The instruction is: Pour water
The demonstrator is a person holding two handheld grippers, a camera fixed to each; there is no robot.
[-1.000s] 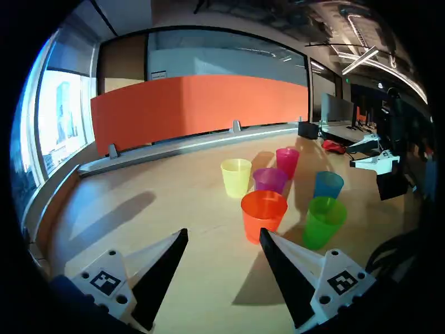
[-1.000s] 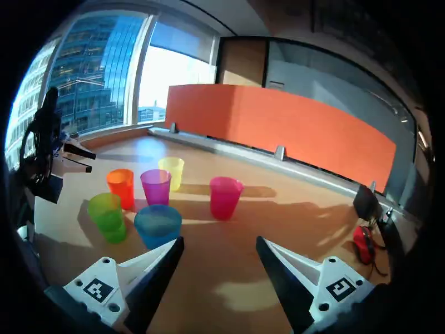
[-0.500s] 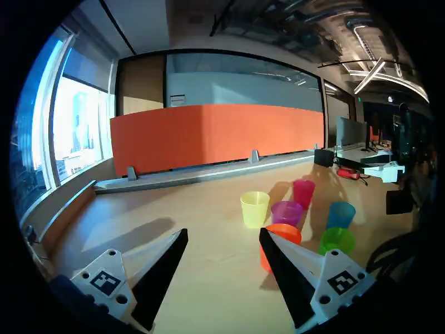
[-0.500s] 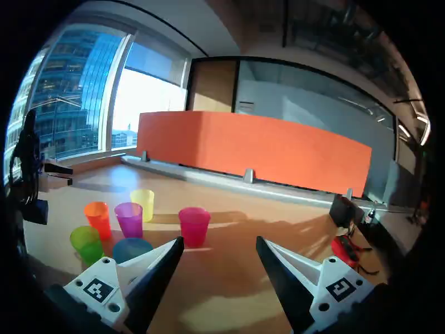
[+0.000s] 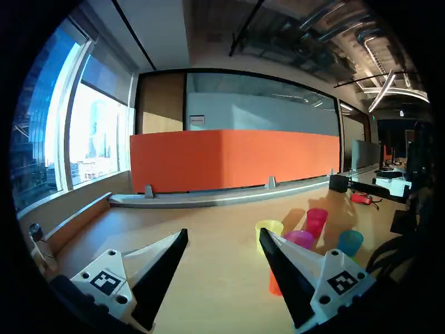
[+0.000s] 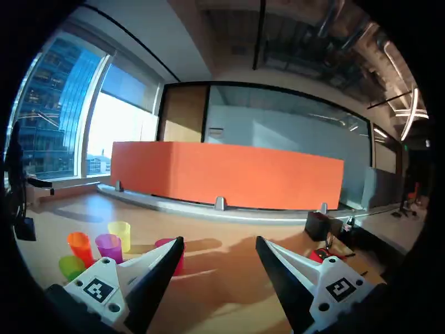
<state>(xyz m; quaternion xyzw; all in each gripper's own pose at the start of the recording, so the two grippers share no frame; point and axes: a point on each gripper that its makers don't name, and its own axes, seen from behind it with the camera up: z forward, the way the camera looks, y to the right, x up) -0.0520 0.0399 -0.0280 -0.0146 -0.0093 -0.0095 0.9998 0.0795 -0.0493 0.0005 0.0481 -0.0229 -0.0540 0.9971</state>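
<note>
Several coloured plastic cups stand grouped on the wooden table [image 5: 211, 278]. In the left gripper view I see the yellow cup [image 5: 269, 227], pink cup [image 5: 316, 218], purple cup [image 5: 303, 238] and blue cup [image 5: 350, 242]. The orange cup [image 5: 273, 285] is half hidden behind a finger. My left gripper [image 5: 222, 232] is open and empty, short of the cups. In the right gripper view the orange cup [image 6: 79, 245], purple cup [image 6: 108, 245], yellow cup [image 6: 119, 234] and green cup [image 6: 71, 266] sit low left. The pink cup [image 6: 179, 260] peeks past a finger. My right gripper [image 6: 218, 240] is open and empty.
An orange partition [image 5: 233, 158] with a metal rail runs along the table's far edge. A black box [image 6: 316, 225] and a red item [image 6: 320, 255] lie at the right end. Tall windows [image 6: 50, 128] stand to the left. Bare tabletop lies ahead of both grippers.
Both views have tilted upward, so the cups have slid low in the pictures and partly behind the fingers. Both grippers stay open.
</note>
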